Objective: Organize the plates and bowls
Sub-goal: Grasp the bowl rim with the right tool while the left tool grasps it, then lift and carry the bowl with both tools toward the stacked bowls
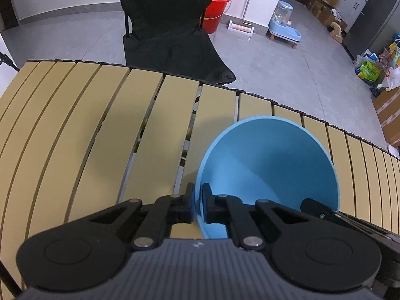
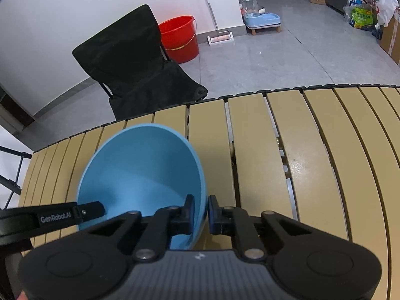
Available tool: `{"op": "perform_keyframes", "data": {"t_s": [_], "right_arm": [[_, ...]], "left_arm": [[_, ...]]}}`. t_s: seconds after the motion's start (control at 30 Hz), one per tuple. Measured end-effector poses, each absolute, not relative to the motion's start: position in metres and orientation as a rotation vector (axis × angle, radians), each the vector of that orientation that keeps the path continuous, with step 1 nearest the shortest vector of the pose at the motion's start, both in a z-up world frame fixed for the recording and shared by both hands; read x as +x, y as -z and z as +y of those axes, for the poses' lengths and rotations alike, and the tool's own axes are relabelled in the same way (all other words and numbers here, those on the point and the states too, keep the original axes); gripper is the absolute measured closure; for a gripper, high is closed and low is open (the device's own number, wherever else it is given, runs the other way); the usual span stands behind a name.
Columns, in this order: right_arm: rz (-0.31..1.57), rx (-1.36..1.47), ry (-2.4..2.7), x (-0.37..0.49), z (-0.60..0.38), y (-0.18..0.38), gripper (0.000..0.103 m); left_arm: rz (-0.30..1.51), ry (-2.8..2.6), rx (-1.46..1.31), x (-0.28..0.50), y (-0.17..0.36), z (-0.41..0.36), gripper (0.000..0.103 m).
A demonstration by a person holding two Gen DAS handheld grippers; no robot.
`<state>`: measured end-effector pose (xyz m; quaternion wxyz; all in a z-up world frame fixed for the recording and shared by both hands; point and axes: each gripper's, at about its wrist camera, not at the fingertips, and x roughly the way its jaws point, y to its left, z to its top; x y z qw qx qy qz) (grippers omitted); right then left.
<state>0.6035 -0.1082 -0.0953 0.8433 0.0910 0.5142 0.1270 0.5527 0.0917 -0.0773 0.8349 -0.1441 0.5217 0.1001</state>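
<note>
Landmark: the tan slatted roll-top table (image 1: pixel 82 135), seen from both wrist cams.

Left wrist view, L to R: black fabric folding chair (image 1: pixel 170 25) stands on the floor just past the table's far edge. Red plastic bucket (image 1: pixel 217 10) sits behind the chair, by the white wall. Pale blue pet water dispenser (image 1: pixel 283 23) is further R on the grey floor, well apart from the table. On the table, near its front R part, sits the smooth light-blue round plastic bowl (image 1: pixel 270 165), upright, nothing inside. Left gripper (image 1: pixel 197 206) is clamped tight on the bowl's L rim: one blue pad outside the wall, the other inside, both pressing on it.

Right wrist view, L to R: other gripper's black arm reaches in over the table's L end to the bowl's near-L rim. Same bowl sits on the table's L part, near the far edge. Right gripper (image 2: pixel 201 212) is pinched closed on the bowl's R rim, wall sandwiched between both pads, L finger inside, R finger outside. Table surface R of the bowl is bare slats w/ gaps between them.

Whether the bowl's base touches the table: can't tell.
</note>
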Motion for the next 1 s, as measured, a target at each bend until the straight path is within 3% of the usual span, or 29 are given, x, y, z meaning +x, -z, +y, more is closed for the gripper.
{"op": "perform_keyframes", "data": {"t_s": [1.0], "right_arm": [[1.037,0.19,-0.26,0.575,-0.118,0.061,0.094]], "left_arm": [[1.043,-0.2,-0.3,0.514,0.037,0.087,0.096]]}}
